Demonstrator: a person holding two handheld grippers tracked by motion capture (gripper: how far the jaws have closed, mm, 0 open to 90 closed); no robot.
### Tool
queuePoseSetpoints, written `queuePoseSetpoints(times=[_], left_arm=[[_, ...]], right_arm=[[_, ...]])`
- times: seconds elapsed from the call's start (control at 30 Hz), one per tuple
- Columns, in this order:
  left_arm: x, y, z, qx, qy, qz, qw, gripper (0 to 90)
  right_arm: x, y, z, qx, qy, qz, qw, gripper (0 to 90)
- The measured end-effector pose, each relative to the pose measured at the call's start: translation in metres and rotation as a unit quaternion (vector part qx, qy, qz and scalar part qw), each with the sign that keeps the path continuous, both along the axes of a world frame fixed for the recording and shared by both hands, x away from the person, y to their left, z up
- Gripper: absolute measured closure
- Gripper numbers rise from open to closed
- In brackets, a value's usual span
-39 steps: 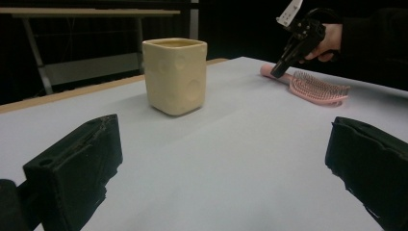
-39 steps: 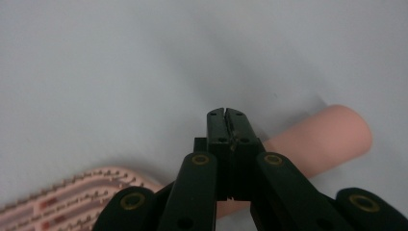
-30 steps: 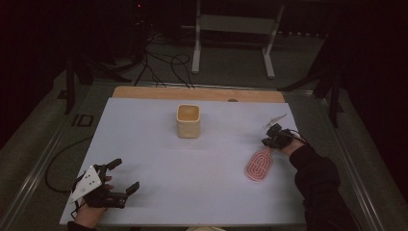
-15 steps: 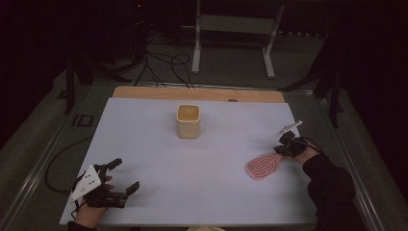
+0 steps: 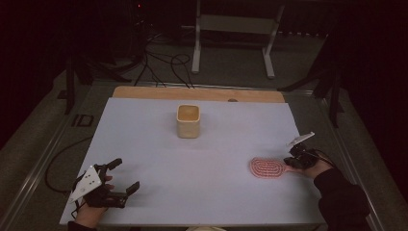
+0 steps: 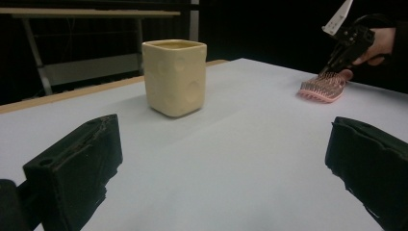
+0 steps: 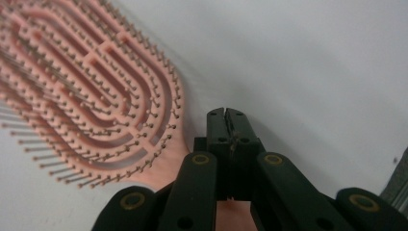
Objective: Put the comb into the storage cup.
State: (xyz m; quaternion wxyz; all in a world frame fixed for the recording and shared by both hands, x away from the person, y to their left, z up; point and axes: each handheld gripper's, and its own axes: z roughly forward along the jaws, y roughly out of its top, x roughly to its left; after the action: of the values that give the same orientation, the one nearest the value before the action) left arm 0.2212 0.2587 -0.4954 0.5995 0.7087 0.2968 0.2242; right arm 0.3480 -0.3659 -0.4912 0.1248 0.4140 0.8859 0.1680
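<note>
Right tongs [image 5: 294, 161] clamp the handle of a pink oval hairbrush [image 5: 267, 168], bristles up in looping rows, apparently lying flat near the tabletop's [image 5: 221, 159] right edge. Left tongs [image 5: 122, 175] gape wide, holding nothing.

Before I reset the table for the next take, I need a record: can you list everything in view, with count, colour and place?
Square-sided ceramic cup: one, cream yellow, upright on the sheet's far middle.
Oval plastic hairbrush: one, pink, bristles up, near the right edge, its handle clamped in the right gripper.
Table sheet: one, pale grey-white, covering the tabletop.
Wooden strip: one, tan, along the table's far edge.
Metal frame legs: pale grey, on the floor beyond the table.
Cables: several, black, on the floor behind.
Left gripper: one, black with a grey plate, jaws apart, near-left corner.
Right gripper: one, black, shut on the brush handle.
</note>
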Motion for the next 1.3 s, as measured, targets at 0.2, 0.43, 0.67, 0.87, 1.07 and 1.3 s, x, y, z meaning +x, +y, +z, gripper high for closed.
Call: queuePoseSetpoints(times=[0.2, 0.43, 0.67, 0.87, 1.07, 1.3], left_arm=[[0.0, 0.0, 0.001, -0.001, -0.002, 0.001, 1.0, 0.6], [0.0, 0.001, 0.001, -0.001, -0.004, 0.0, 1.0, 0.6], [0.0, 0.001, 0.002, 0.001, -0.007, -0.001, 1.0, 0.6], [-0.001, -0.001, 0.003, 0.005, -0.011, -0.003, 0.9999, 0.6], [-0.001, 0.0, 0.003, 0.004, -0.012, -0.003, 0.9999, 0.6], [0.0, -0.001, 0.003, 0.006, -0.011, -0.006, 0.9999, 0.6]], right_arm=[[-0.013, 0.0, -0.001, -0.005, 0.005, -0.011, 0.9999, 89.9], [-0.034, -0.001, 0.0, -0.003, 0.018, -0.04, 0.999, 89.9], [-0.051, 0.003, 0.0, -0.007, 0.009, -0.037, 0.9992, 89.7], [-0.061, 0.007, 0.0, -0.004, 0.007, -0.039, 0.9992, 89.4], [-0.066, 0.007, -0.001, 0.003, 0.005, -0.04, 0.9992, 89.3], [-0.064, 0.006, 0.0, -0.002, 0.005, -0.037, 0.9993, 88.6]])
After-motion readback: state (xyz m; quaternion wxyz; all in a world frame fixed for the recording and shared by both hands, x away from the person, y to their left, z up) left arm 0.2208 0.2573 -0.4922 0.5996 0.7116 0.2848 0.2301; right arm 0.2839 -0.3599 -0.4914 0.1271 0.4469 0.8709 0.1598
